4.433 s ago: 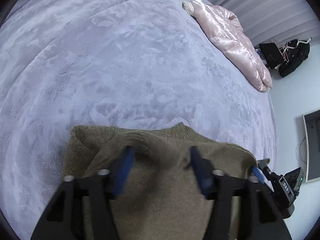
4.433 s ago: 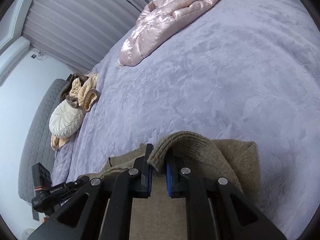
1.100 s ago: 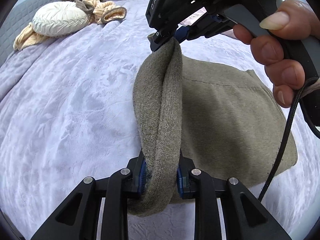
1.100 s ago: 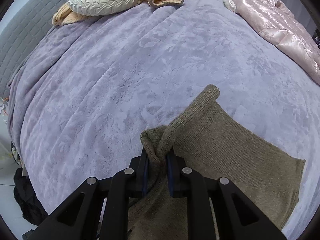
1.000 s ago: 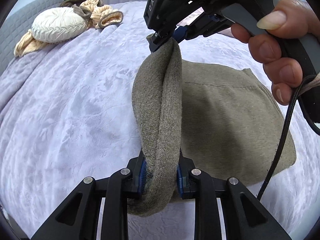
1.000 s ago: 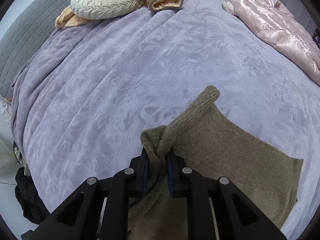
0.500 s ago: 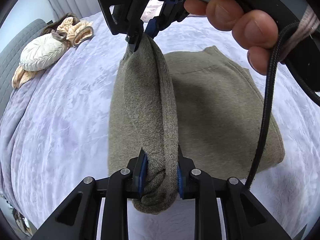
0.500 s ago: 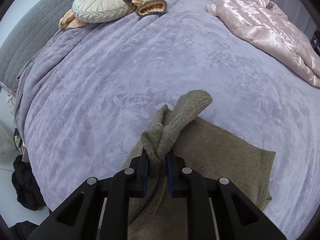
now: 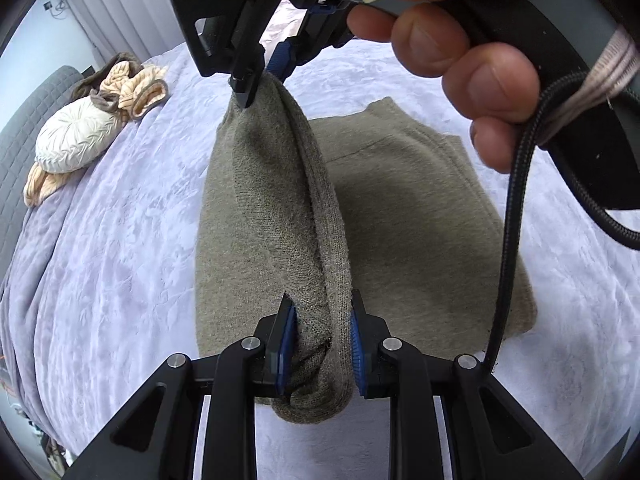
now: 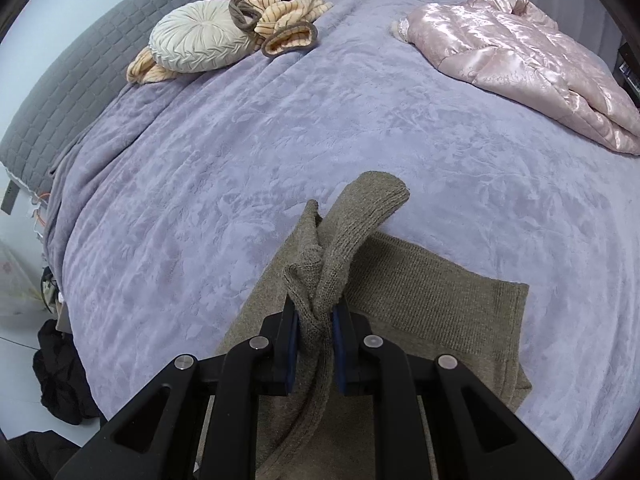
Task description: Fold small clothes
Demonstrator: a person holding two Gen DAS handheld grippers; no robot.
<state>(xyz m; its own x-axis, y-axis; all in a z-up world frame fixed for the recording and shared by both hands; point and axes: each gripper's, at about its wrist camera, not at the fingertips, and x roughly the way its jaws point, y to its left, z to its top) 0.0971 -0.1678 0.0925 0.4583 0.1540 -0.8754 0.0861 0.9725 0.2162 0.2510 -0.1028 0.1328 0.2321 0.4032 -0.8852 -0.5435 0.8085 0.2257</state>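
Note:
An olive knit sweater (image 9: 404, 216) lies partly flat on the lilac bedspread (image 9: 120, 248). One of its edges is lifted into a taut fold. My left gripper (image 9: 322, 344) is shut on the near end of that fold. My right gripper (image 9: 260, 80) pinches the far end, held by a hand (image 9: 460, 52) at the top of the left wrist view. In the right wrist view, my right gripper (image 10: 314, 342) is shut on a bunched part of the sweater (image 10: 432, 304), with a ribbed cuff sticking up past its fingers.
A round cream cushion (image 10: 200, 36) and striped tan clothes (image 10: 280, 8) lie by the grey headboard (image 10: 60, 88). A pink shiny jacket (image 10: 512, 48) lies at the far right of the bed. Dark clothes (image 10: 60, 376) are on the floor beside the bed. A black cable (image 9: 512, 220) hangs from the right gripper.
Both grippers have carried the lifted sweater edge sideways over the flat part, and more of the sweater now lies under the fold. The right gripper looms closer in the left wrist view.

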